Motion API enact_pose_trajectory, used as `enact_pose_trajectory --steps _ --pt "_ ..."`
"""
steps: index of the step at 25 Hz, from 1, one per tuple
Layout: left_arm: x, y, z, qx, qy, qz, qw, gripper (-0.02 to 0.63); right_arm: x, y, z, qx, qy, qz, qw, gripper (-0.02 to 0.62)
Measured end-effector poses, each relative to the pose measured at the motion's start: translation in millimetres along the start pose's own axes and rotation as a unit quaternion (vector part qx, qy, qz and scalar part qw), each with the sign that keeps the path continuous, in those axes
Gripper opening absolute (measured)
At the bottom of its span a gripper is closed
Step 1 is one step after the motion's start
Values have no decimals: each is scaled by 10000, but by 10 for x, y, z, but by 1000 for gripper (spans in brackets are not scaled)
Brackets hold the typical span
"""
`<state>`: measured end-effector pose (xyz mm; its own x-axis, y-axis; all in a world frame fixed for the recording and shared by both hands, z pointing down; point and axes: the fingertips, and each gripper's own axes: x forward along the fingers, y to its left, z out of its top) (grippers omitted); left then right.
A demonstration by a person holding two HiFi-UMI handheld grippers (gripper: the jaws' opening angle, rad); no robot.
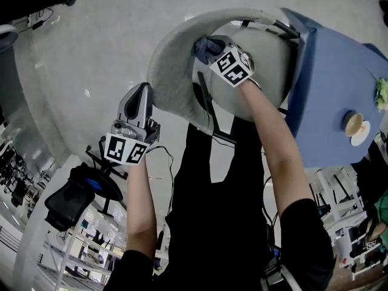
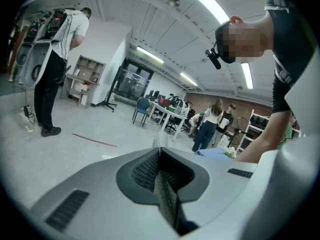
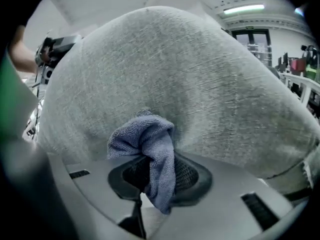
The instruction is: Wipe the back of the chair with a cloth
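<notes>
Right gripper [image 3: 156,178] jaws are clamped on the blue-grey cloth [image 3: 146,138]. The bunched end ahead of the jaws is pressed on the chair back [image 3: 175,69], a grey woven fabric that fills everything beyond them.

Left gripper [image 2: 160,155] jaws are together with nothing between them. In the head view we see it just beside the chair back's outer edge; whether it touches, we can't tell.

Beyond the left jaws is an open room: pale grey polished floor [image 2: 60,149] with a red line [image 2: 94,140], ceiling strip lights [image 2: 150,55], and people standing [image 2: 56,64] near far desks.

To the right of the right jaws is a blue bench [image 1: 333,83] carrying a cup [image 1: 354,124].
</notes>
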<state>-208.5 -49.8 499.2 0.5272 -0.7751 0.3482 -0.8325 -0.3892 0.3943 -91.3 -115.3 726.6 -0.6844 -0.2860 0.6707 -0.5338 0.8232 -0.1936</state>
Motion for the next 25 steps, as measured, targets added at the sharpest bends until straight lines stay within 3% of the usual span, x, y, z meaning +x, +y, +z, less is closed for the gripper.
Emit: enact_pose_trajectory --steps 12,19,25 --pt "-2 -6 -2 -11 -15 20 10000 25 -257 -641 5 1034 -361 -1048 9884 114" --pt "2 -9 3 -8 -5 44 10000 25 -569 -1262 -272 1735 -326 -2092 9618 115" --pt "-1 -5 9 -18 -15 40 10000 25 -824 -1509 -524 2071 -232 -2609 9426 115"
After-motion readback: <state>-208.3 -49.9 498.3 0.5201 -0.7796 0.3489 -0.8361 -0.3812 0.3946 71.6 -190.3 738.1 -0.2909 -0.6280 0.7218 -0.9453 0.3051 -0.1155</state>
